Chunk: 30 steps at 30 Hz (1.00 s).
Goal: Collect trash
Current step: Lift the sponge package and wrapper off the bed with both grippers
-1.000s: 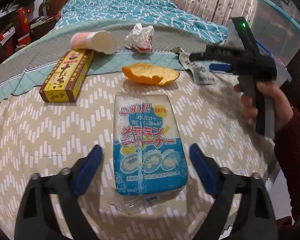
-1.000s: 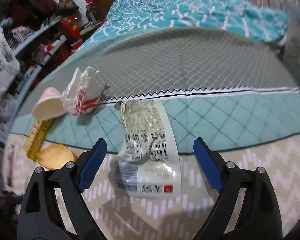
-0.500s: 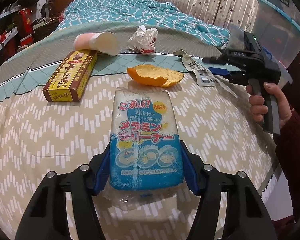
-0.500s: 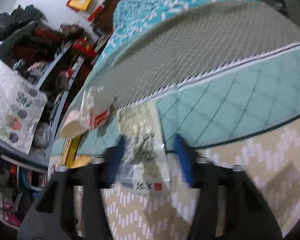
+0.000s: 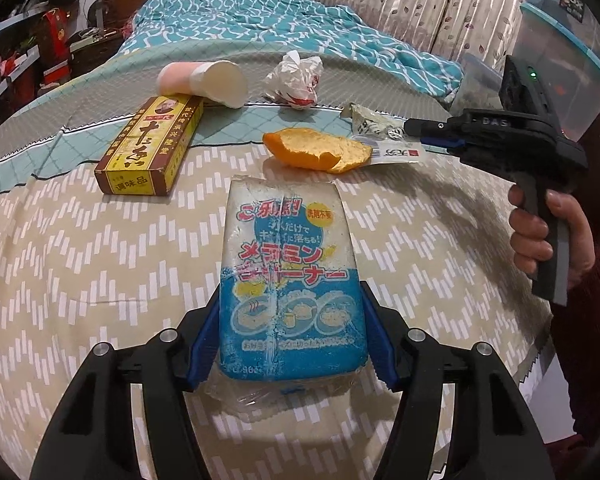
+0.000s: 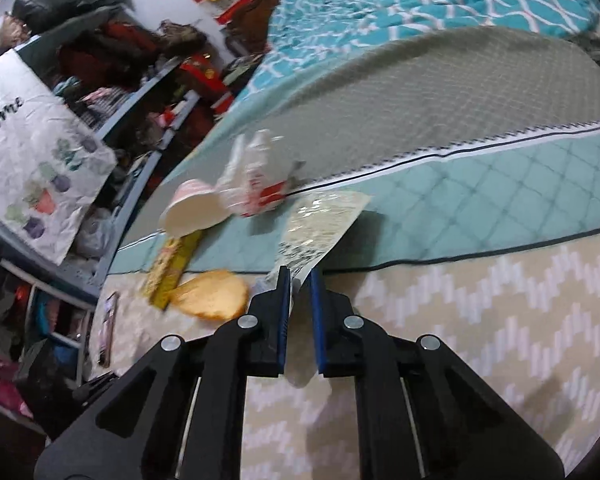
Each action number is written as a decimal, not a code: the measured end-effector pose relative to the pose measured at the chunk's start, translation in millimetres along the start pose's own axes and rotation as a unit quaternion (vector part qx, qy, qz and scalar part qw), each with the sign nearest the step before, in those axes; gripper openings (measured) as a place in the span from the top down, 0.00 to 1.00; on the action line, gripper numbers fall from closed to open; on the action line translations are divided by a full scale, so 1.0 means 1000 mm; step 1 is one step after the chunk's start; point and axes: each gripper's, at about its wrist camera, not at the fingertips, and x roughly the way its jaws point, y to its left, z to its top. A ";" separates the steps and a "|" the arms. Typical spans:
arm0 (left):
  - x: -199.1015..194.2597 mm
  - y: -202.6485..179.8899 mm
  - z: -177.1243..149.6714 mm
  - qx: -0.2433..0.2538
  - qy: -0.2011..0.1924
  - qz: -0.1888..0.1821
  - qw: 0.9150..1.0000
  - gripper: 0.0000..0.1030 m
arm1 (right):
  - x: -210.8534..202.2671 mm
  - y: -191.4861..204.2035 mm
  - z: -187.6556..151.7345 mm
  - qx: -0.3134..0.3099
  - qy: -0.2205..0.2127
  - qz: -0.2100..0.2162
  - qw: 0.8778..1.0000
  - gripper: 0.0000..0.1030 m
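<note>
Blue pads of your left gripper (image 5: 292, 336) are clamped on the blue-and-white plastic sponge packet (image 5: 288, 276), lying on the beige zigzag bedspread (image 5: 80, 260); at twelve o'clock from it sits the orange peel (image 5: 316, 154). On the right wrist view, your right gripper (image 6: 299, 312) is closing, pads pinching the crinkled clear plastic wrapper (image 6: 320, 224), the peel (image 6: 212, 294) at nine o'clock.

Our left hand-held gripper (image 5: 292, 334) sits clamped at six o'clock; our right hand-held gripper (image 6: 299, 280) is closing, pointing toward twelve.
</note>
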 end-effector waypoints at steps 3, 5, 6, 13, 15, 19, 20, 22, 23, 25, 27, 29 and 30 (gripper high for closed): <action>-0.001 0.001 0.000 0.000 -0.002 -0.002 1.000 0.43 | -0.004 0.009 -0.001 -0.009 -0.005 0.011 1.000 0.88; -0.004 0.001 0.001 0.000 -0.008 -0.004 1.000 0.43 | -0.006 0.012 -0.002 -0.010 -0.007 0.015 1.000 0.88; -0.006 0.002 0.001 0.000 -0.010 -0.005 1.000 0.43 | -0.006 0.013 -0.002 -0.009 -0.009 0.016 1.000 0.88; -0.006 0.005 -0.001 -0.005 -0.005 -0.009 1.000 0.43 | 0.002 -0.012 -0.004 0.068 -0.003 0.050 0.996 0.84; -0.005 0.007 0.000 -0.007 -0.004 -0.009 1.000 0.43 | 0.005 -0.018 -0.004 0.085 -0.004 0.053 0.995 0.76; -0.005 0.012 0.000 -0.013 -0.005 -0.009 1.000 0.43 | 0.005 -0.020 -0.005 0.090 -0.022 0.043 0.995 0.30; -0.004 0.014 0.001 -0.014 -0.003 -0.009 1.000 0.43 | 0.006 -0.019 -0.005 0.088 -0.020 0.042 0.995 0.30; -0.003 0.014 -0.001 -0.015 -0.002 -0.010 1.000 0.43 | 0.009 -0.020 -0.003 0.087 -0.019 0.039 0.995 0.31; -0.003 0.013 -0.001 -0.013 -0.002 -0.009 1.000 0.43 | 0.010 -0.020 -0.003 0.087 -0.017 0.040 0.995 0.32; -0.003 0.013 -0.001 -0.012 -0.002 -0.010 1.000 0.42 | 0.016 -0.019 -0.002 0.087 -0.008 0.045 0.995 0.36; -0.003 0.012 -0.001 -0.011 -0.002 -0.010 1.000 0.42 | 0.021 -0.017 -0.002 0.083 -0.001 0.047 0.995 0.45; -0.003 0.012 -0.001 -0.012 -0.002 -0.009 1.000 0.42 | 0.027 -0.016 -0.003 0.081 0.003 0.044 0.996 0.59; -0.003 0.012 -0.001 -0.011 -0.002 -0.009 1.000 0.42 | 0.029 -0.016 -0.003 0.079 0.004 0.039 0.996 0.70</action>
